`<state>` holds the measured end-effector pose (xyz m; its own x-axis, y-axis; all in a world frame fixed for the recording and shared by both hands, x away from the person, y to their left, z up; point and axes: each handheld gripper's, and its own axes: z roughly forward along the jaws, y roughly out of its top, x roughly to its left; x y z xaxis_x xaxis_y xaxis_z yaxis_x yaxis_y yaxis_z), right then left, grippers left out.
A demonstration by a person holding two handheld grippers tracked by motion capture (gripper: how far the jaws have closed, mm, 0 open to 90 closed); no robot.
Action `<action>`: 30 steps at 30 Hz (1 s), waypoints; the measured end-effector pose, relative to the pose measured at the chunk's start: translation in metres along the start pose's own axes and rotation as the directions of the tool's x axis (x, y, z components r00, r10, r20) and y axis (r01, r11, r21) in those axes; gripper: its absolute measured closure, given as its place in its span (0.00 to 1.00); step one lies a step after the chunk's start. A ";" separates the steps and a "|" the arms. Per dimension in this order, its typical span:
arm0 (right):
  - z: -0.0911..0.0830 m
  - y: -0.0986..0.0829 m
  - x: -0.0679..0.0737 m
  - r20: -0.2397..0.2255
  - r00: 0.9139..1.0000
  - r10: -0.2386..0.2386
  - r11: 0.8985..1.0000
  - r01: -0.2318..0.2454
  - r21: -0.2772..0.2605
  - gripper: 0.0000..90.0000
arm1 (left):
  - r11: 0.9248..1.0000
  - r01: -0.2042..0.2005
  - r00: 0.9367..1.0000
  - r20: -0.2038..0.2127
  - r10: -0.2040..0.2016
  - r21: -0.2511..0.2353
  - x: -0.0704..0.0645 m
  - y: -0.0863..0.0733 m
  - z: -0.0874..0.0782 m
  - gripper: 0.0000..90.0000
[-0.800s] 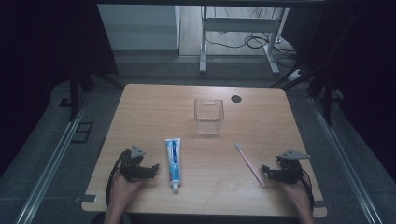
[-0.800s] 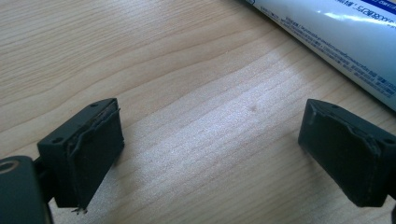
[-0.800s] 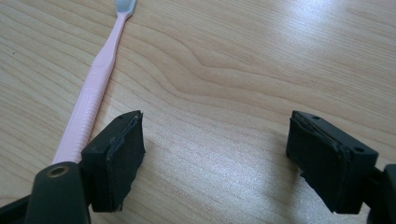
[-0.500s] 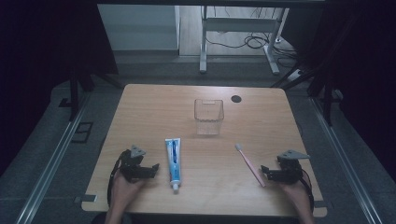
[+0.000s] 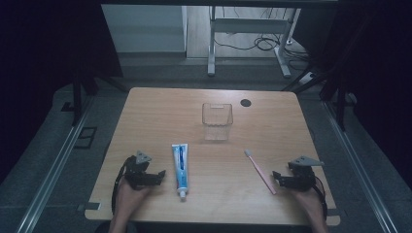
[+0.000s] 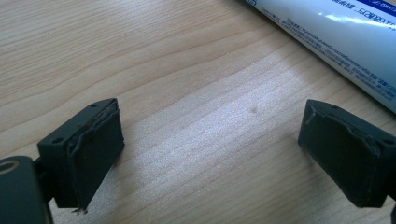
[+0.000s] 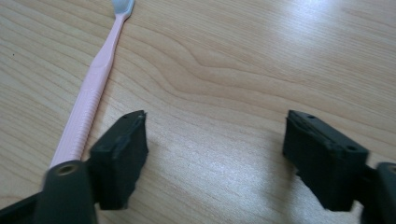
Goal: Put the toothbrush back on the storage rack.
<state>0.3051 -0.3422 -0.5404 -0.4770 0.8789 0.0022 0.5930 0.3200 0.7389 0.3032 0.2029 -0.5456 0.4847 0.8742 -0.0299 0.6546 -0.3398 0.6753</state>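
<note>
Grippers both sit low at the near edge of the wooden table (image 5: pixel 155 111), jaws spread wide with nothing in them. Left gripper (image 5: pixel 160 177) is just beside the toothpaste tube (image 5: pixel 180 165) – in the left gripper view the tube (image 6: pixel 345 37) runs past its far jaw, not touching. Right gripper (image 5: pixel 276 178) rests right next to the pink toothbrush (image 5: pixel 260 171) – handle (image 7: pixel 88 107) alongside one jaw, bristle end pointing away. Clear plastic cup (image 5: pixel 217 121) stands upright mid-table, well apart from both.
</note>
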 end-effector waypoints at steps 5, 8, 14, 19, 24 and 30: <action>-0.006 0.001 -0.002 -0.024 1.000 0.011 1.000 -0.011 0.011 0.48 | 1.000 0.001 1.000 0.000 -0.001 0.000 0.000 0.000 0.000 0.07; -0.007 0.002 -0.001 -0.031 0.999 0.009 1.000 -0.009 0.009 0.55 | 1.000 -0.001 1.000 0.000 0.001 0.000 0.000 0.000 0.000 0.07; -0.016 0.007 0.004 -0.064 0.998 0.016 1.000 -0.016 0.001 0.74 | 1.000 0.001 1.000 0.000 -0.001 -0.001 0.000 0.000 0.000 0.07; -0.017 0.010 0.011 -0.110 0.994 -0.007 0.999 0.011 0.036 0.88 | 1.000 0.001 1.000 0.000 -0.001 -0.001 0.000 0.000 0.000 0.07; -0.023 0.017 0.025 -0.172 0.985 -0.025 0.999 0.031 0.030 0.98 | 1.000 -0.001 1.000 0.000 0.001 0.002 0.000 0.000 0.000 0.07; -0.023 0.020 0.037 -0.212 0.976 -0.050 0.998 0.058 0.031 0.99 | 1.000 -0.007 1.000 0.000 0.007 0.006 0.000 0.000 0.000 0.07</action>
<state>0.2845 -0.3118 -0.5097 -0.6330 0.7666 0.1084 0.5844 0.3812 0.7164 0.3033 0.2034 -0.5452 0.4892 0.8718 -0.0253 0.6547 -0.3479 0.6711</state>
